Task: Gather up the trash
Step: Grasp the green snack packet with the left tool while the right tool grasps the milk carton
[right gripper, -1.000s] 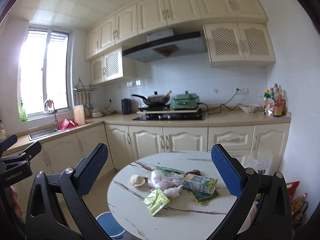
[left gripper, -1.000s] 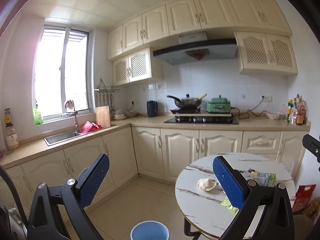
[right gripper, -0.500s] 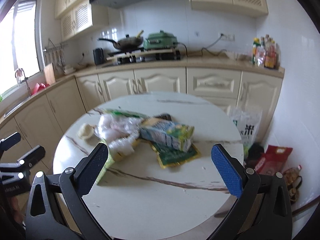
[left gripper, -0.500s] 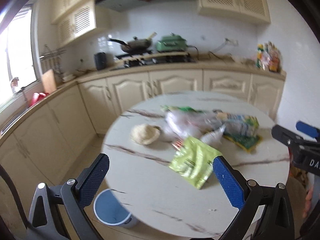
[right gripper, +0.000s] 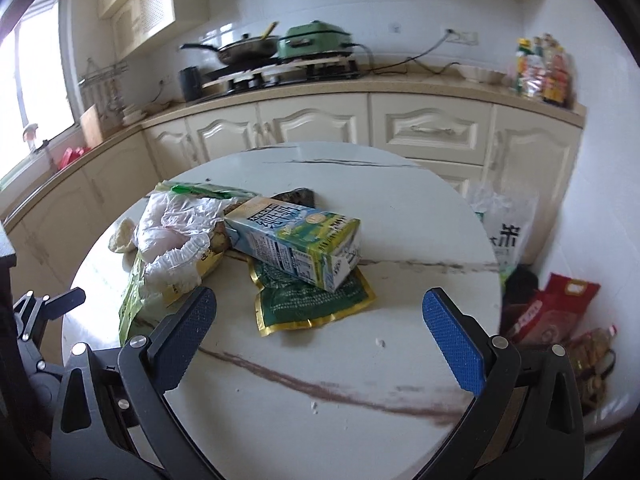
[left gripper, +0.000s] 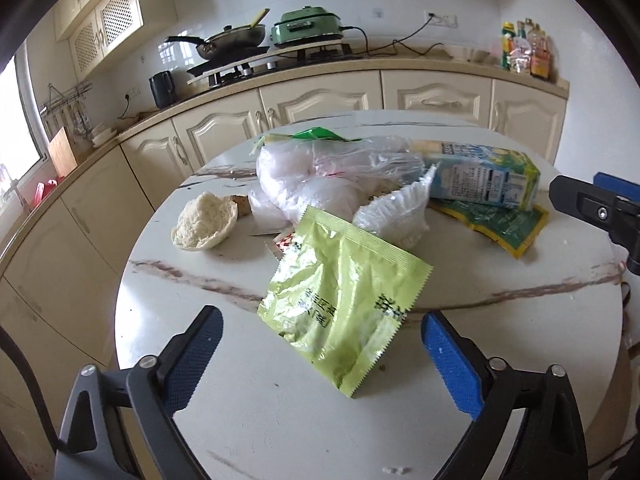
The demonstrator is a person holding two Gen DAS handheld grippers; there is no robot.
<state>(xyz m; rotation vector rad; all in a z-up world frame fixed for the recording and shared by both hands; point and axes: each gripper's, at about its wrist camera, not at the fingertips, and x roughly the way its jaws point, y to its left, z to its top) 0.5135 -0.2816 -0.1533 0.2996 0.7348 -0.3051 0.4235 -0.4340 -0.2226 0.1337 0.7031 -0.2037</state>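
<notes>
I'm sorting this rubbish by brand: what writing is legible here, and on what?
"纯牛奶", as far as it reads: milk carton.
"米": white bag.
Light green packet: Chinese print, too blurred to read.
Dark green packet and the milk carton's fine print: too small to read.

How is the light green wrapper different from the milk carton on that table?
The wrapper is a flat, crinkled, glossy pouch; the carton is a stiff box lying on its side. The wrapper is plain yellow-green; the carton is blue, white and green. The wrapper lies on the table; the carton rests on a dark green packet.
</notes>
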